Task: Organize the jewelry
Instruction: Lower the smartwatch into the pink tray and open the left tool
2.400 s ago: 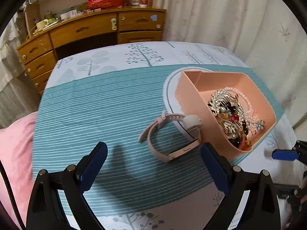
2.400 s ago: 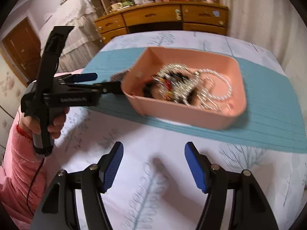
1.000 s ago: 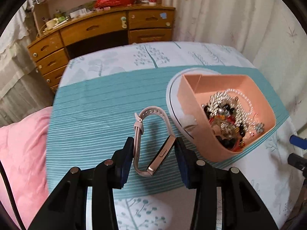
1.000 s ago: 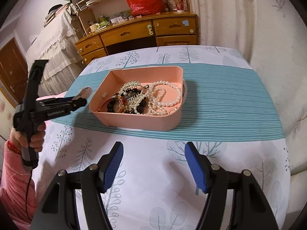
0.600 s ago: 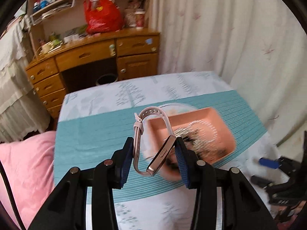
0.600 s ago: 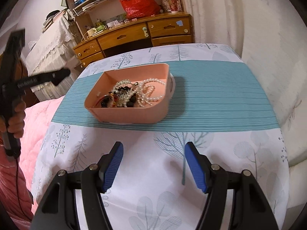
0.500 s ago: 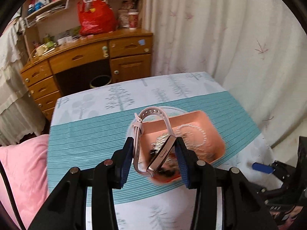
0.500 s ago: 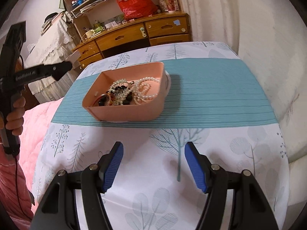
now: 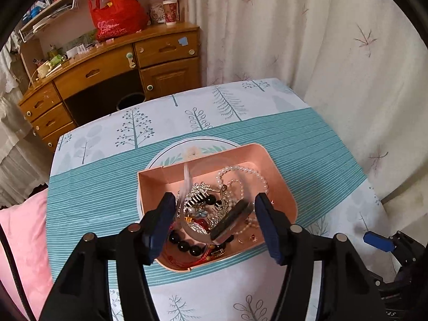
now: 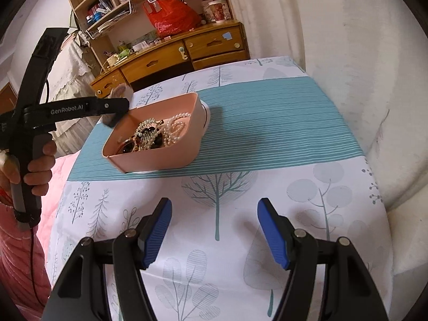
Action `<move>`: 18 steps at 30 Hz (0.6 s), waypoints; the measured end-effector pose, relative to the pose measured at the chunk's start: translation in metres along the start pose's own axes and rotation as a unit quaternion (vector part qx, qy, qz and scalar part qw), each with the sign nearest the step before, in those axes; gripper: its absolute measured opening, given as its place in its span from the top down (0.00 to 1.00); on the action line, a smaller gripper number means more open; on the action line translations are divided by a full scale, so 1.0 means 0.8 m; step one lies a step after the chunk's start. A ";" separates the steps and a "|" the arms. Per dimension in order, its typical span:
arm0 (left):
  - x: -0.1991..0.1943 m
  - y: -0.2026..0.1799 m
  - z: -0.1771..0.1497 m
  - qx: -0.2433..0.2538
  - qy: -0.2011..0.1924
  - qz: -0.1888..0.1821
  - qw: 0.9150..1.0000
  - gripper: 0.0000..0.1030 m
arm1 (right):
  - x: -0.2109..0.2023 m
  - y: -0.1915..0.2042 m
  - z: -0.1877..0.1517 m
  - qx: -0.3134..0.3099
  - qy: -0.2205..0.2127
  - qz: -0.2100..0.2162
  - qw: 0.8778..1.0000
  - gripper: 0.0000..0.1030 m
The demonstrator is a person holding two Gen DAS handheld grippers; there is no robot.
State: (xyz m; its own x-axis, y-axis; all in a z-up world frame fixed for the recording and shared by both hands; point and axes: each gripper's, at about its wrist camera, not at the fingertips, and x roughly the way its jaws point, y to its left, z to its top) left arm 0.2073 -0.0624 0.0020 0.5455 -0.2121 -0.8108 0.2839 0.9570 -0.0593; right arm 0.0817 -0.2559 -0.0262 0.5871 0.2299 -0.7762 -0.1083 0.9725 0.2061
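At frame centre in the left view, the left gripper [image 9: 216, 223] has just been spreading its ribbed blue pads; the blurred pale-strapped watch [image 9: 230, 220] sits loose between them over the smooth pink plastic box [image 9: 278, 187] of pearls and beads. The right gripper [image 10: 214, 234] hangs released, empty, above the tree-printed tablecloth [image 10: 307, 200]; a wooden desk [image 10: 171, 56] stands behind.

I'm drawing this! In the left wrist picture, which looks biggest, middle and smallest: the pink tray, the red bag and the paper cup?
Largest to smallest as they look:
1. pink tray
2. red bag
3. paper cup
The tray is much nearer the camera, so it looks extra big. The bag and cup stand together on the desk, so that pair compares fairly.
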 end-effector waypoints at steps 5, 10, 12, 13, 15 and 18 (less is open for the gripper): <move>-0.023 0.003 -0.002 -0.011 -0.009 -0.004 1.000 0.21 | -0.004 0.004 0.000 0.000 -0.002 0.000 1.000 0.34; -0.045 0.012 -0.024 -0.038 0.000 0.025 0.999 0.15 | -0.010 0.014 -0.003 -0.004 -0.003 -0.003 1.000 0.24; -0.054 0.020 -0.041 -0.060 0.014 0.059 0.996 0.14 | -0.011 0.018 -0.005 -0.007 0.000 -0.011 1.000 0.24; -0.058 0.023 -0.050 -0.068 0.018 0.071 0.995 0.14 | -0.011 0.020 -0.005 -0.006 0.003 -0.014 1.000 0.23; -0.066 0.031 -0.069 -0.084 0.023 0.083 0.993 0.14 | -0.012 0.022 -0.008 -0.003 0.011 -0.017 1.000 0.23; -0.078 0.042 -0.100 -0.107 0.041 0.089 0.989 0.12 | -0.013 0.027 -0.014 0.002 0.023 -0.016 1.000 0.23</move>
State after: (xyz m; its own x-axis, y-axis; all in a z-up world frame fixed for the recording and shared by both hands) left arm 0.1194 -0.0011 0.0037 0.5036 -0.0281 -0.8635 0.0103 0.9996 -0.0266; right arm 0.0641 -0.2365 -0.0204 0.5532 0.2011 -0.8084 -0.0874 0.9791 0.1838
